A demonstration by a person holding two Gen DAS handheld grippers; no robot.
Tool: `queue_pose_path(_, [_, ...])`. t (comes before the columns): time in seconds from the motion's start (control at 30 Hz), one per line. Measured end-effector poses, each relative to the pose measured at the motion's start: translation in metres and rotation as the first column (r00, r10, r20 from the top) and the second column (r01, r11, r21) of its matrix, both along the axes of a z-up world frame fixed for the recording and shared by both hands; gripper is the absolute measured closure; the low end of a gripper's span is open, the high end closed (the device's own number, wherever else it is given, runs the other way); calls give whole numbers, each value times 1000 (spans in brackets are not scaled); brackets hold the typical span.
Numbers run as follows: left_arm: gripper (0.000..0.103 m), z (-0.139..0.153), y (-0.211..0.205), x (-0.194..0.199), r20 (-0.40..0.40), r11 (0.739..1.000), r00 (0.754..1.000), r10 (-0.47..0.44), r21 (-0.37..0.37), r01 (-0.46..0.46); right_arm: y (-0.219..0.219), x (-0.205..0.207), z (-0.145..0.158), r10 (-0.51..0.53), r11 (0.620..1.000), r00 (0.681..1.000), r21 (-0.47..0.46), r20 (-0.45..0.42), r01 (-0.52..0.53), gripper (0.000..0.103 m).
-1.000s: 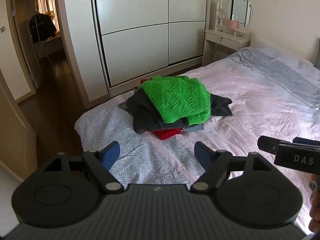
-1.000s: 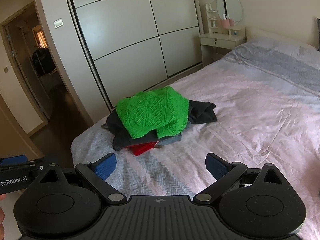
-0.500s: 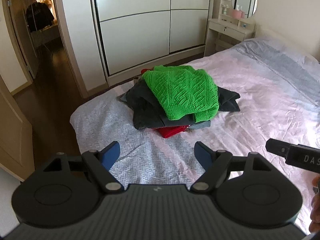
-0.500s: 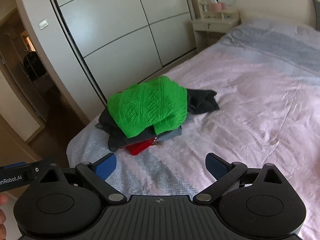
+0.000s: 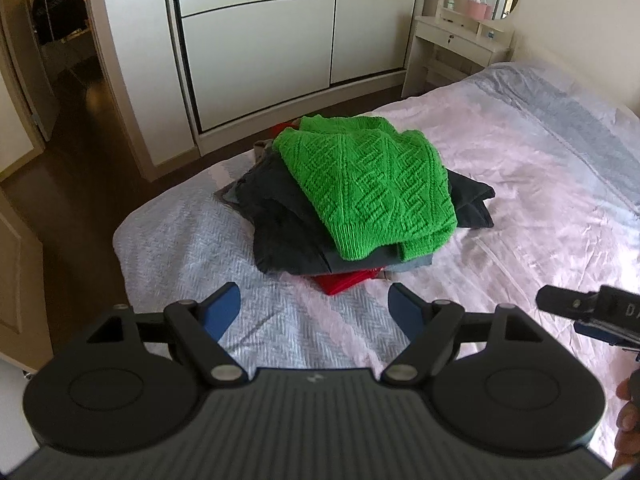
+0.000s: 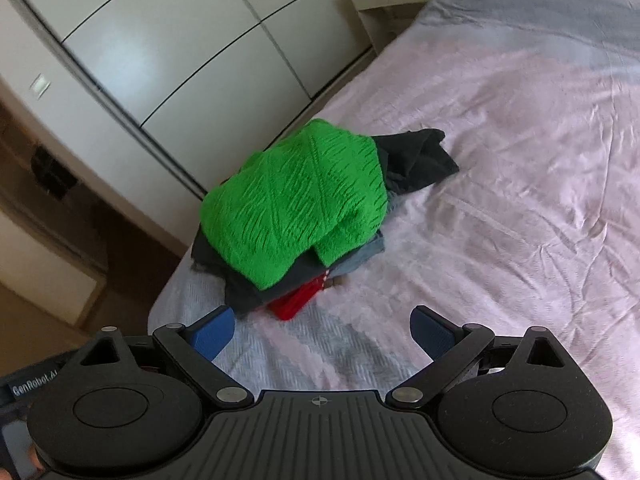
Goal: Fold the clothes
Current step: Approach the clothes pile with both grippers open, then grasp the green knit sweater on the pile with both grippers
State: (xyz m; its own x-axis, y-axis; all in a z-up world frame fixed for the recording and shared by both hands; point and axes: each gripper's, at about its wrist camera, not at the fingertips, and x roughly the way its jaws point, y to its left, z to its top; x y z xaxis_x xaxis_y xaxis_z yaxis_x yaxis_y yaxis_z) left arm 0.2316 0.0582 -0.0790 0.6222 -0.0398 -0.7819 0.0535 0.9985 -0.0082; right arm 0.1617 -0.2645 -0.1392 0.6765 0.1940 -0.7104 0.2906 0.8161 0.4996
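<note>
A pile of clothes lies near the foot corner of the bed. On top is a bright green knit sweater (image 5: 368, 184) (image 6: 296, 204). Under it lie dark grey garments (image 5: 288, 232) (image 6: 416, 156) and a red piece (image 5: 344, 282) (image 6: 298, 300) peeking out at the bottom. My left gripper (image 5: 314, 312) hovers open just short of the pile, nothing between its blue pads. My right gripper (image 6: 322, 332) is also open and empty, a little before the red piece. The right gripper's side shows at the right edge of the left wrist view.
The bed (image 5: 540, 208) has a pink sheet with a grey herringbone part at the foot (image 5: 180, 248). White sliding wardrobe doors (image 5: 280, 40) stand beyond the bed. A white dressing table with a round mirror (image 5: 464, 40) sits at the back right. A doorway (image 5: 48, 60) opens left.
Both grippers have moved closer to the pile, which now looks larger and lower in view. The right wrist view has tilted down and rolled. Jaws stay open.
</note>
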Motion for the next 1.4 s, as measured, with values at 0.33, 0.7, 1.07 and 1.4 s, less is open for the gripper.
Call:
queue_pose_path(0.33, [26, -18, 6, 73, -40, 995, 996, -77, -73, 74, -29, 52, -24, -155, 951, 987, 265, -39, 160, 6])
queue_pose_path(0.7, [29, -48, 4, 151, -85, 979, 989, -119, -176, 102, -46, 104, -64, -263, 867, 960, 413, -97, 279, 13])
queue_pose_path(1.07, [31, -88, 13, 218, -155, 951, 984, -85, -306, 34, -57, 146, -116, -354, 730, 919, 562, -176, 389, 17])
queue_pose_path(1.4, [32, -133, 24, 256, -220, 911, 975, -39, -409, -56, -60, 171, -167, -401, 640, 884, 616, -242, 459, 26])
